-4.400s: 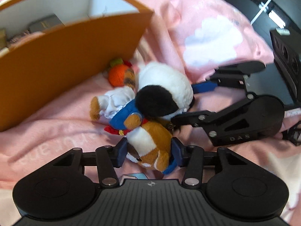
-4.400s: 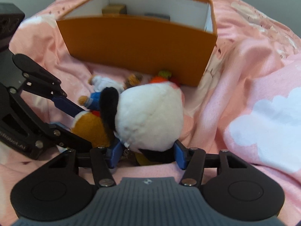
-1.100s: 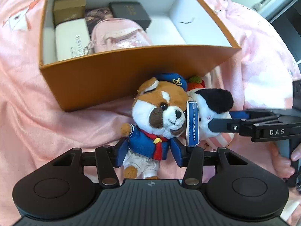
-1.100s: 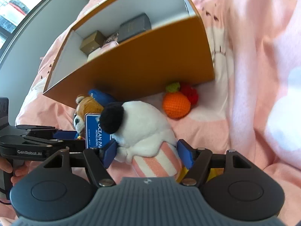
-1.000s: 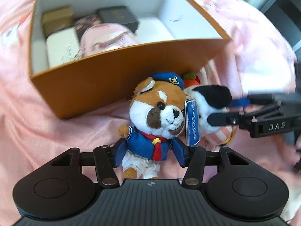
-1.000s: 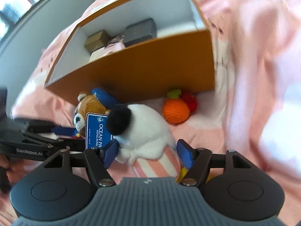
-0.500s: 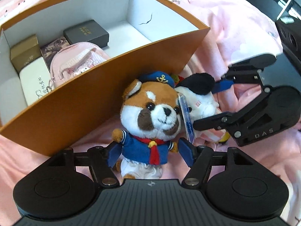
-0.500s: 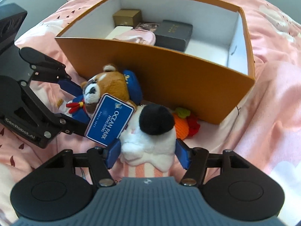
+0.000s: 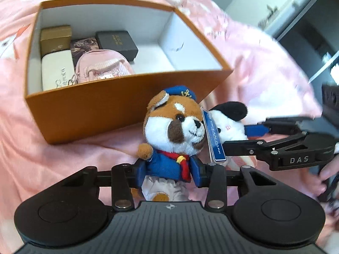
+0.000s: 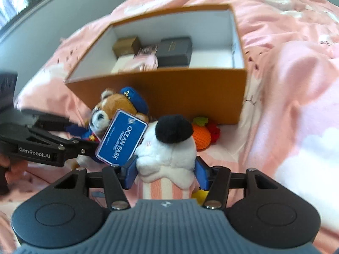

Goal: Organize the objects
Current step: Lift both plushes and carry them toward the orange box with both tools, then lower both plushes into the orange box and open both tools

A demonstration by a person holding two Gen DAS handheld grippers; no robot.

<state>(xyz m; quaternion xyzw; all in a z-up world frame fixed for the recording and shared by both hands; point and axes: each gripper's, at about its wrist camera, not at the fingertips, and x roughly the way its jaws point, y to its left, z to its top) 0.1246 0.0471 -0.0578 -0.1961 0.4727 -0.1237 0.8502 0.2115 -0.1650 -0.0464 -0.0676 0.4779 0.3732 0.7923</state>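
Fuzzy plush sailor toy, matt cardboard box, glossy tag, soft cloth bedding

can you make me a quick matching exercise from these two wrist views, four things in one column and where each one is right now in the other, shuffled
Things
1. sailor plush
2. black-eared white plush
3. orange crochet fruit
4. black gift box

Places
A. inside the orange box, toward its back wall
B. clamped in the left gripper
C. on the pink blanket at the foot of the box's front wall
D. clamped in the right gripper

Pairs: 1-B, 2-D, 3-C, 4-A
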